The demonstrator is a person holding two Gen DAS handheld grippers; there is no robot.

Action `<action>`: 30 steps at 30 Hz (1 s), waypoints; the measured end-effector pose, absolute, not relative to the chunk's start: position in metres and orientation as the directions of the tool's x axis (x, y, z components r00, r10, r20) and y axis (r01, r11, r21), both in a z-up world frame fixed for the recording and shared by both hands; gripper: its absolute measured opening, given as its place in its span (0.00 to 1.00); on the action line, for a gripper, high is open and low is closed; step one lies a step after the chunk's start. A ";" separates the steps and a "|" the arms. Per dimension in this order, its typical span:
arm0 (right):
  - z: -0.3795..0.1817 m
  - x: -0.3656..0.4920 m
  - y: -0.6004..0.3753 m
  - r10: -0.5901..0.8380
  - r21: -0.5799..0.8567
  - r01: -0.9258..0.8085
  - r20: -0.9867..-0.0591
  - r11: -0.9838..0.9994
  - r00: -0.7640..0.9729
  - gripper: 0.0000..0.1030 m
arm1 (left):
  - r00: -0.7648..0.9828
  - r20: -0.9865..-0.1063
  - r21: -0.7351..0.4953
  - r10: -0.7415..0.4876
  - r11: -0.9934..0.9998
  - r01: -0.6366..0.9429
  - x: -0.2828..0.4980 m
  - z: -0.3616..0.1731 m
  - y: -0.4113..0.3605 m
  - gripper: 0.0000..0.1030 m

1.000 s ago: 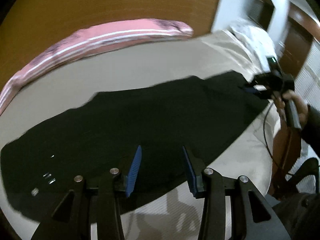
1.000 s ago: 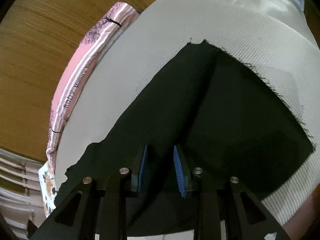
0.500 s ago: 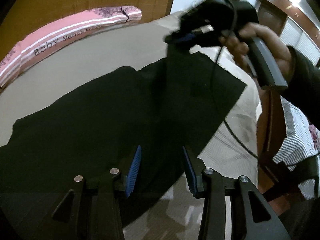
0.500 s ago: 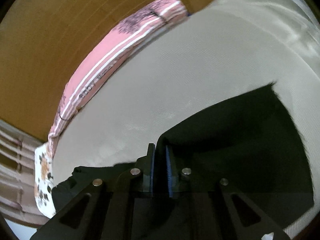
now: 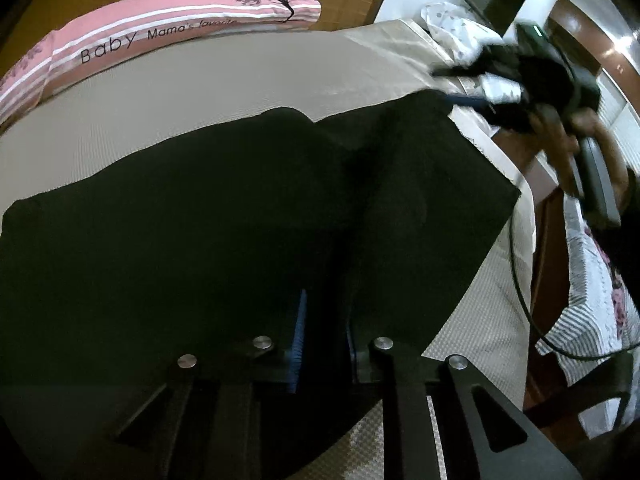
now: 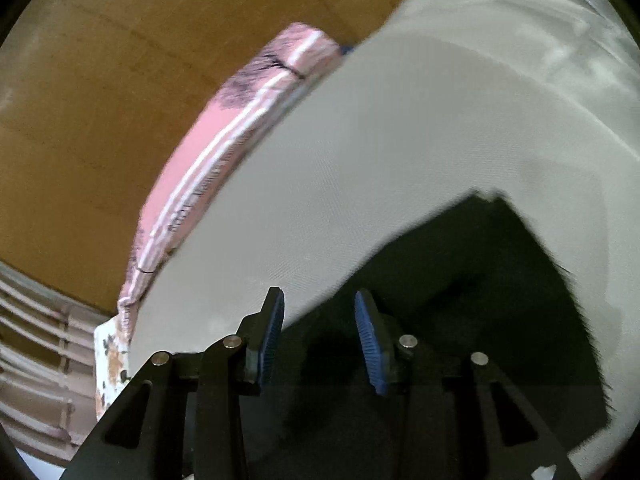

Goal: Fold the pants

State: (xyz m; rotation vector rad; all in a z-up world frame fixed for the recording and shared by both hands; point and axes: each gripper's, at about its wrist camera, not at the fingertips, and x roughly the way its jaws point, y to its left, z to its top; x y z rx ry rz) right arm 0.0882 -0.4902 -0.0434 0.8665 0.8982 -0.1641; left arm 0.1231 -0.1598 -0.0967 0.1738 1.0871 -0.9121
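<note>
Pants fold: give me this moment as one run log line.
left gripper: jaws just closing, shut on black pants | right gripper: jaws just opening, nothing between them | black pants: spread on bed

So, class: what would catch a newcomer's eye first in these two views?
The big black fabric pants spread across the beige textured bed cover dominate both views. Behind them, along the wooden wall, lies a pink striped pillow printed "Baby". The left tongs have just been closing on the black fabric.
</note>
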 end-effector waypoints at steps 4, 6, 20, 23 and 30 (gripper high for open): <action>-0.061 0.054 -0.503 0.189 0.595 0.522 -0.750 0.611 0.634 0.36 | 0.147 -0.817 -0.316 -0.558 0.646 0.695 0.127 -0.096 -0.154 0.16; -0.074 0.044 -0.507 0.203 0.610 0.545 -0.752 0.576 0.627 0.36 | 0.152 -0.818 -0.309 -0.555 0.646 0.698 0.126 -0.096 -0.154 0.17; -0.082 0.136 -0.488 0.223 0.581 0.489 -0.762 0.650 0.609 0.17 | 0.177 -0.823 -0.277 -0.540 0.653 0.705 0.120 -0.098 -0.160 0.17; -0.093 0.153 -0.480 0.214 0.529 0.489 -0.799 0.694 0.562 0.17 | 0.177 -0.820 -0.282 -0.545 0.653 0.703 0.120 -0.099 -0.159 0.17; -0.070 0.131 -0.489 0.217 0.580 0.463 -0.750 0.670 0.625 0.20 | 0.184 -0.816 -0.278 -0.548 0.651 0.707 0.118 -0.100 -0.157 0.17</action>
